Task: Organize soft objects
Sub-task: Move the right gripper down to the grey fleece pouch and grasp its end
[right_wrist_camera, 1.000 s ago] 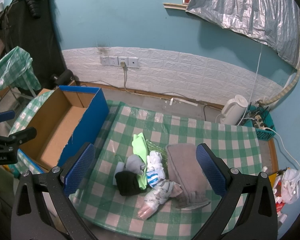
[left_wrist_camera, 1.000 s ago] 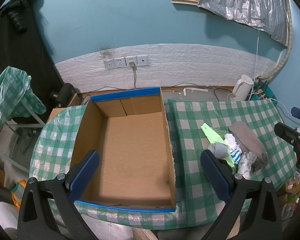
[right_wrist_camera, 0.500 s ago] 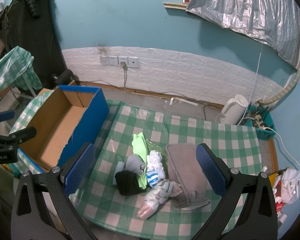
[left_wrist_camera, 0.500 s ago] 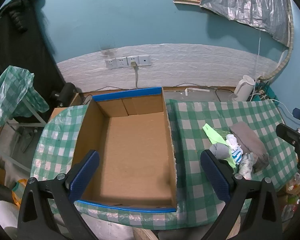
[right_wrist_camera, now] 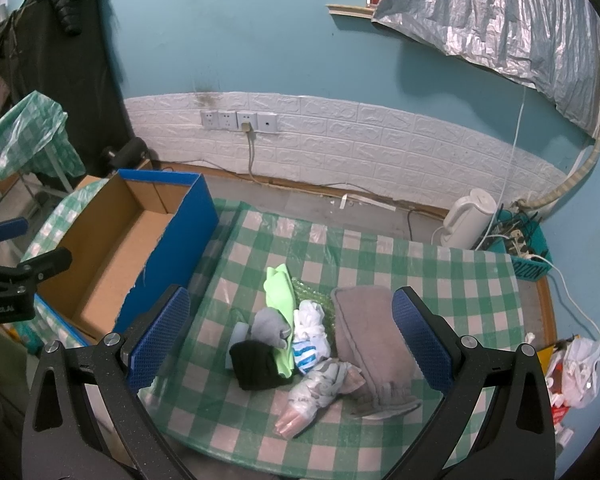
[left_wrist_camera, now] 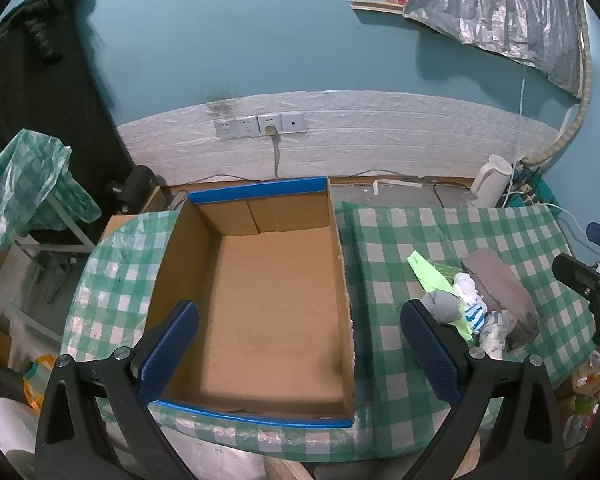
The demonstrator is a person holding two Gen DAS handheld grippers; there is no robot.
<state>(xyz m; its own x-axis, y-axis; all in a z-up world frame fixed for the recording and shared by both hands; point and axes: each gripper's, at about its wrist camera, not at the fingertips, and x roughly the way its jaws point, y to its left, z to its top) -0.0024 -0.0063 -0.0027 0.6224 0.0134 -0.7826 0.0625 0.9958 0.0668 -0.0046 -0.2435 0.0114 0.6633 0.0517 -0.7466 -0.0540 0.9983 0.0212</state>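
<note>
From the left wrist, the cardboard box (left_wrist_camera: 268, 300) sits on the checked table (left_wrist_camera: 384, 360) with nothing inside; the left gripper (left_wrist_camera: 300, 350) hangs over it, jaws spread wide. From the right wrist, the right gripper (right_wrist_camera: 290, 338), jaws also apart, hovers above the heap of soft items (right_wrist_camera: 300, 336): grey towel (right_wrist_camera: 374, 332), black sock (right_wrist_camera: 256, 364), green cloth (right_wrist_camera: 280, 288), lying right of the box.

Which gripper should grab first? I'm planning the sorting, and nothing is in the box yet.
Right. The right gripper hangs open directly over the pile of soft items, while the left gripper hangs open over the cardboard box, beside the pile.
</note>
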